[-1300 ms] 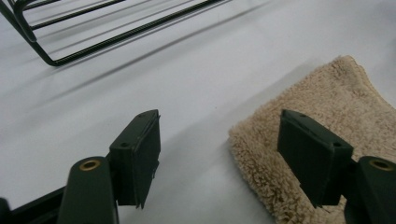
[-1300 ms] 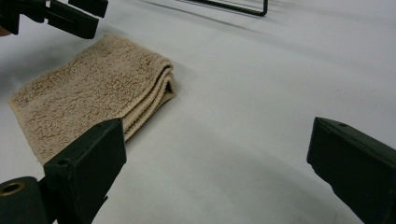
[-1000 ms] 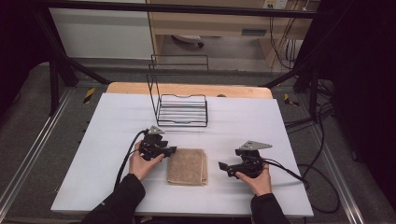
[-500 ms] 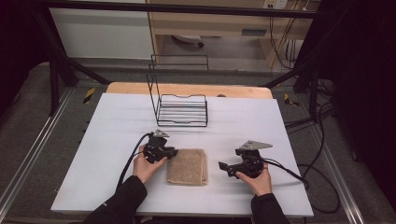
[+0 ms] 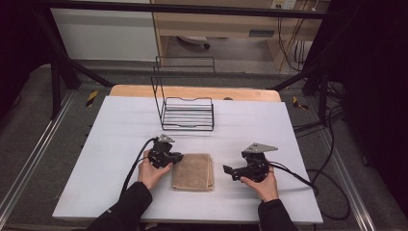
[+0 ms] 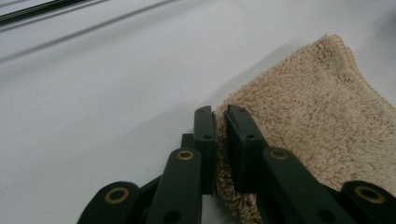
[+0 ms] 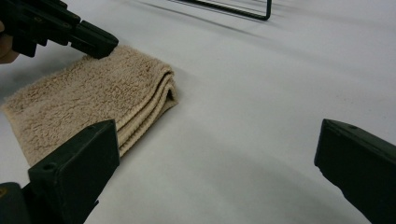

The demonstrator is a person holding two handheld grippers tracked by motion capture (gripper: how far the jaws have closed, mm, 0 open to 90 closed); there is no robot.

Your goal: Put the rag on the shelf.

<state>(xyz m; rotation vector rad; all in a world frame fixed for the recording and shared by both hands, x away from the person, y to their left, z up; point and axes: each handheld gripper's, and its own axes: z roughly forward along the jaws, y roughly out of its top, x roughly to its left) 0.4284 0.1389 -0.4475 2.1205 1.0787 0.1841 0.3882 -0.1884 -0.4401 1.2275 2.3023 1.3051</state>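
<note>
A folded tan towel (image 5: 193, 172) lies flat on the white table (image 5: 120, 125) between my two hands. My left gripper (image 5: 179, 156) sits at its far left corner. In the left gripper view its jaws have just been closing, and the left gripper (image 6: 220, 114) now pinches the towel's (image 6: 317, 121) edge between its pads. My right gripper (image 5: 226, 169) rests on the table to the right of the towel, a short gap away. In the right gripper view the right gripper (image 7: 215, 135) stands wide open with bare table between its jaws; the towel (image 7: 88, 98) and the left gripper (image 7: 93, 42) lie off to the left.
A black wire rack (image 5: 187, 113) stands at the back middle of the table, its tall side at the left. Cables trail from both grippers, the right one running off the table's right edge. Bare table surface lies left and right of the hands.
The left gripper's jaws have drawn together on the towel's corner. Both hands have kept their places, and the towel has not shifted.
</note>
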